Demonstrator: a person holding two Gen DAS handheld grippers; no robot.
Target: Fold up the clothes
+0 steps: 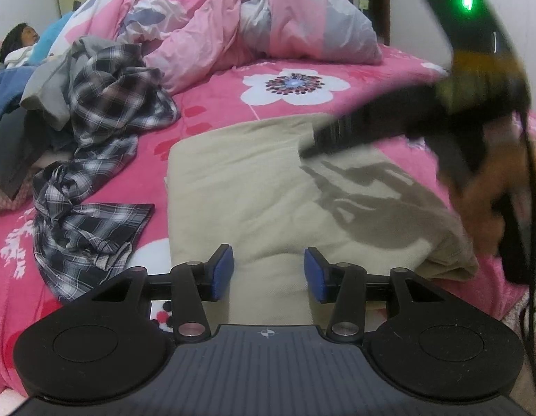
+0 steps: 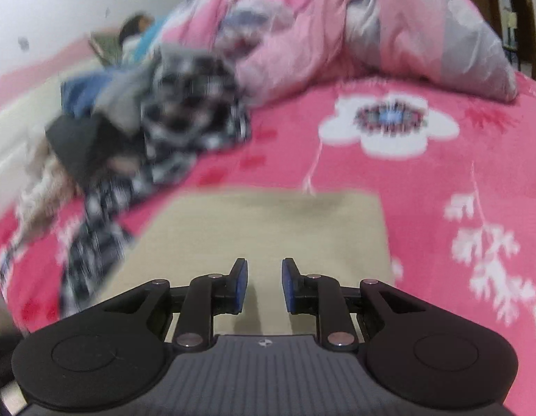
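Note:
A folded beige cloth (image 1: 250, 180) lies flat on the pink flowered bedspread (image 1: 212, 104). My left gripper (image 1: 269, 260) hovers over its near edge, open, with nothing between the blue pads (image 1: 223, 270). The right gripper (image 1: 316, 142) shows blurred at the upper right of the left wrist view, above the cloth's far right part, a hand behind it. In the right wrist view the right gripper (image 2: 264, 267) stands over the beige cloth (image 2: 268, 222) with a narrow gap between its fingers and nothing in it. A crumpled black-and-white plaid shirt (image 1: 108, 104) (image 2: 184, 111) lies to the left.
A bunched pink and grey duvet (image 1: 233, 17) fills the back of the bed. Grey (image 1: 49, 90), blue (image 1: 4, 90) and dark garments are piled at the left beside the plaid shirt. A person (image 1: 18, 40) lies at the far left. Bare bedspread (image 2: 441, 173) extends to the right.

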